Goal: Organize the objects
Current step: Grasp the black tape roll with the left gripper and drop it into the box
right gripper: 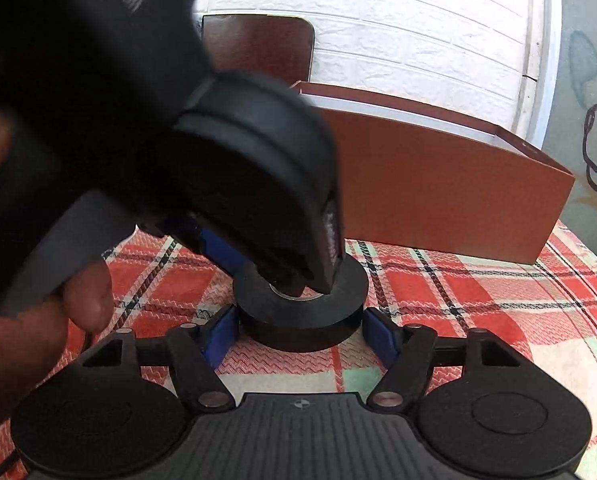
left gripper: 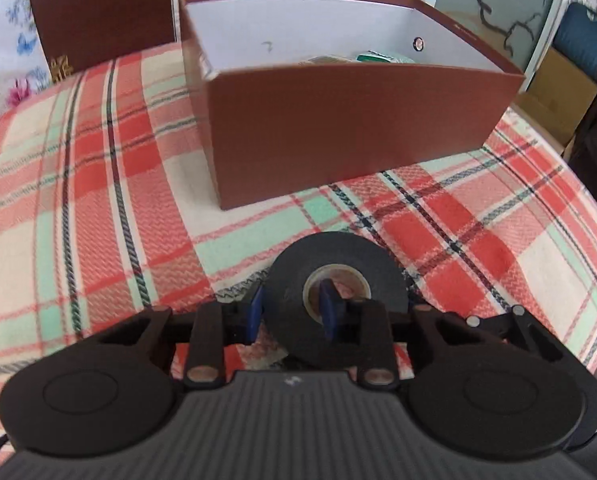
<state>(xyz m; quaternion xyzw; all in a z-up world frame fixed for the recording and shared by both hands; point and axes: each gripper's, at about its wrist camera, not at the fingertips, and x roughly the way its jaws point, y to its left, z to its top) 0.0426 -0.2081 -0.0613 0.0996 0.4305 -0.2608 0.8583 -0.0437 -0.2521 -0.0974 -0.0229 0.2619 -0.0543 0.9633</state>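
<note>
Left gripper (left gripper: 294,312) clamped on tape (left gripper: 334,280) wall, one pad in the core; right gripper (right gripper: 300,334) straddles the tape, pads not clearly pressing. Box (left gripper: 350,128) at 12 o'clock. Risk: thin one-wall grip could let the tape swing or slip during lift.

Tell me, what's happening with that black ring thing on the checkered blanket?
A person is tidying up with two hand-held grippers. The left gripper has its jaws pinched on one side of the black tape roll, one finger through the hole. The right gripper straddles the roll from outside. The open brown box waits just behind.
</note>
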